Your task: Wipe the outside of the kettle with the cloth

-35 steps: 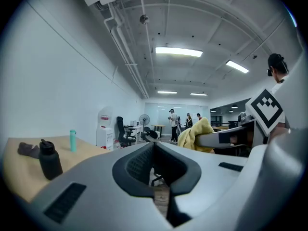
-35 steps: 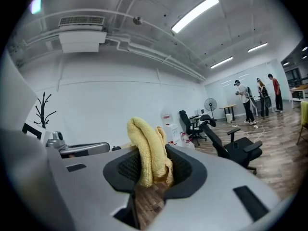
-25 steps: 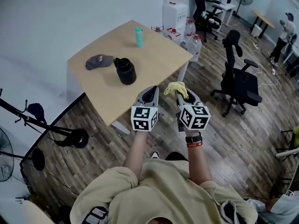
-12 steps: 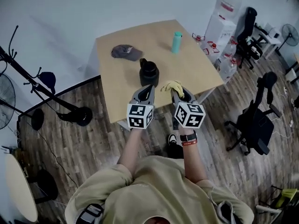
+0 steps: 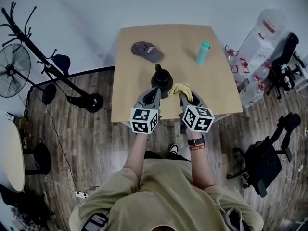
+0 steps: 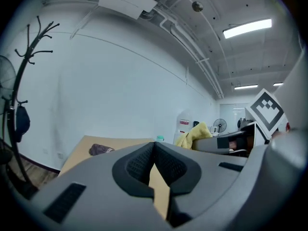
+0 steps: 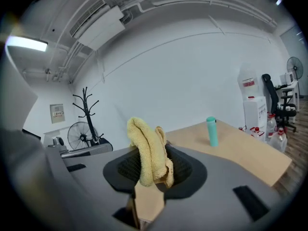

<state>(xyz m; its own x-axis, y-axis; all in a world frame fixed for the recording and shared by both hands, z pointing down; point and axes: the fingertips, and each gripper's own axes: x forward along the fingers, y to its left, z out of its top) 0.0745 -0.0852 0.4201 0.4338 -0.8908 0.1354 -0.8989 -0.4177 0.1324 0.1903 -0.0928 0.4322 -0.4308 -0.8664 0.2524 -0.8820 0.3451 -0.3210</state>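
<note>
A black kettle (image 5: 162,79) stands on the wooden table (image 5: 134,100) near its front edge. My right gripper (image 5: 185,95) is shut on a yellow cloth (image 5: 181,89), held just right of the kettle; the cloth (image 7: 149,150) sticks up between the jaws in the right gripper view. Just in front of the kettle, my left gripper (image 5: 153,95) is shut with nothing in it. In the left gripper view the jaws meet at the tip (image 6: 154,146) and the kettle is hidden behind them.
A teal bottle (image 5: 202,52) stands on the table's right side and a dark cap (image 5: 147,51) lies at the back left. A coat stand (image 5: 50,66) and a fan (image 5: 13,71) are to the left. Water jugs (image 5: 260,37) and office chairs (image 5: 264,158) stand to the right.
The view has swung round so the table now lies square ahead and nearer. Both grippers now reach over its front edge beside the kettle, the right one still holding the cloth.
</note>
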